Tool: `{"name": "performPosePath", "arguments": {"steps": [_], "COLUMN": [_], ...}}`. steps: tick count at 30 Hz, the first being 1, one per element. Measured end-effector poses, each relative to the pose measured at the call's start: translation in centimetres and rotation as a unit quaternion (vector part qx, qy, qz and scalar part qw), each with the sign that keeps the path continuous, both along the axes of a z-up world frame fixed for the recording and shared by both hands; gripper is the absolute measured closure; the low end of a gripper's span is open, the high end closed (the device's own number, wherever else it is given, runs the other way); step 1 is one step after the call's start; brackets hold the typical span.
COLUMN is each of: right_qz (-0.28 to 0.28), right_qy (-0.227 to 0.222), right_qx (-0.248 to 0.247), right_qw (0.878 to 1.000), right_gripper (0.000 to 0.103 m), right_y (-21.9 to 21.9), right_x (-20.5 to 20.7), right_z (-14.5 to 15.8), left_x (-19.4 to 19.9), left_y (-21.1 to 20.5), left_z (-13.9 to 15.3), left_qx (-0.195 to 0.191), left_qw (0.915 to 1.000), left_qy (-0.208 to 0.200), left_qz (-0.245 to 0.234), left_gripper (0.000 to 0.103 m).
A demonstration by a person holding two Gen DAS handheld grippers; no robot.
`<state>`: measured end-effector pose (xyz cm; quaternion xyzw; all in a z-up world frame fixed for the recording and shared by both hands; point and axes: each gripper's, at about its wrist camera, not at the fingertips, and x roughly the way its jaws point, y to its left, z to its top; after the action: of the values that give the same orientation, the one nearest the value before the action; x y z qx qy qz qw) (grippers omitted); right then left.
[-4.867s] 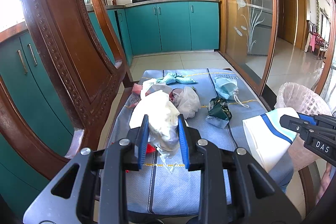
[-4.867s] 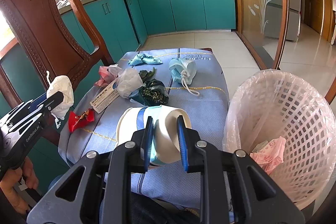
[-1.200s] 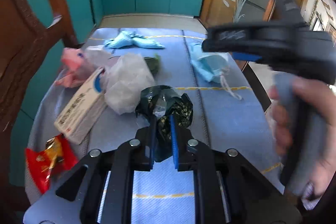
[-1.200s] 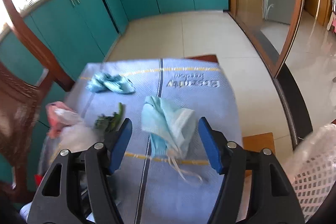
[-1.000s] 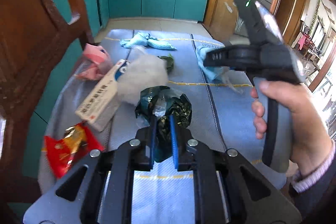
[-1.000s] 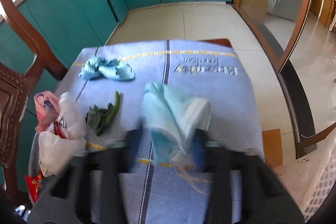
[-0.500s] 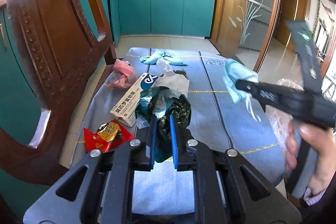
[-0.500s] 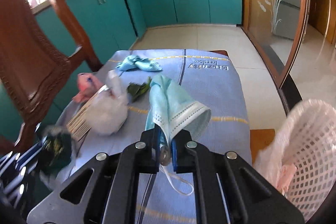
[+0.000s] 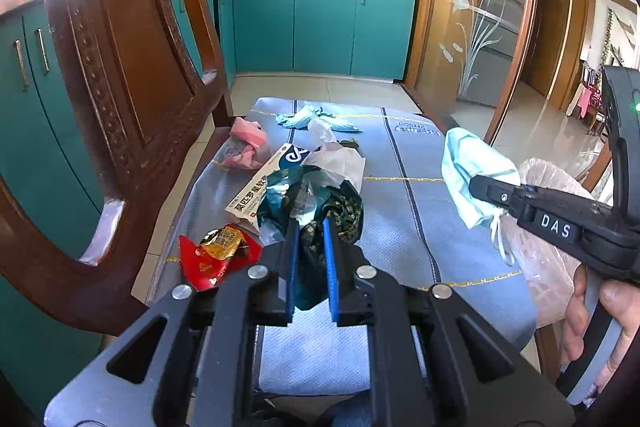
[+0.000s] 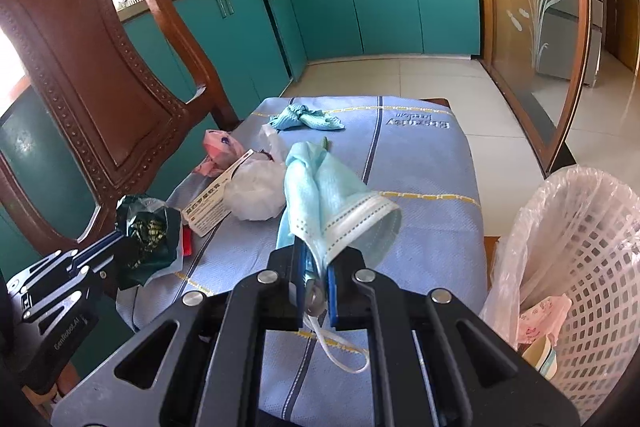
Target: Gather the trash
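Two pieces of trash are off the cloth at once. Your left gripper is clamped nearly closed on a crumpled dark green wrapper, held above the near end of the blue cloth. Your right gripper is pinched almost fully closed on a light blue face mask, whose ear loop dangles below the jaws. The lined white basket stands just beside the table on your right, with some trash already in it. You appear to be mid-carry. Next, bring each load over the basket's rim before you let go, the mask first since it is nearer. A medicine box, a white bag, a red wrapper and other scraps lie uncollected.
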<state>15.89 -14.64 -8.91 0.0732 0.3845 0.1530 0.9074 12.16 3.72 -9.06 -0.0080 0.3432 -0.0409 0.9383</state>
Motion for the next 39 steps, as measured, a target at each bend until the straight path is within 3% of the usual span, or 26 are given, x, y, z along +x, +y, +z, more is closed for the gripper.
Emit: {"name": "performPosePath", "arguments": {"steps": [39], "right_qz": [0.001], "right_qy": [-0.001], "right_qx": [-0.003], "right_qw": [1.000], "right_gripper": [0.094], "right_y": [0.1], "right_x": [-2.4], "right_z": [-0.6], "left_x": [-1.2], "left_y": [-0.6], "left_z": [0.0], "left_qx": [0.012], "left_qw": [0.9999], "left_qy": [-0.001], "left_qz": [0.001], "left_gripper": [0.090]}}
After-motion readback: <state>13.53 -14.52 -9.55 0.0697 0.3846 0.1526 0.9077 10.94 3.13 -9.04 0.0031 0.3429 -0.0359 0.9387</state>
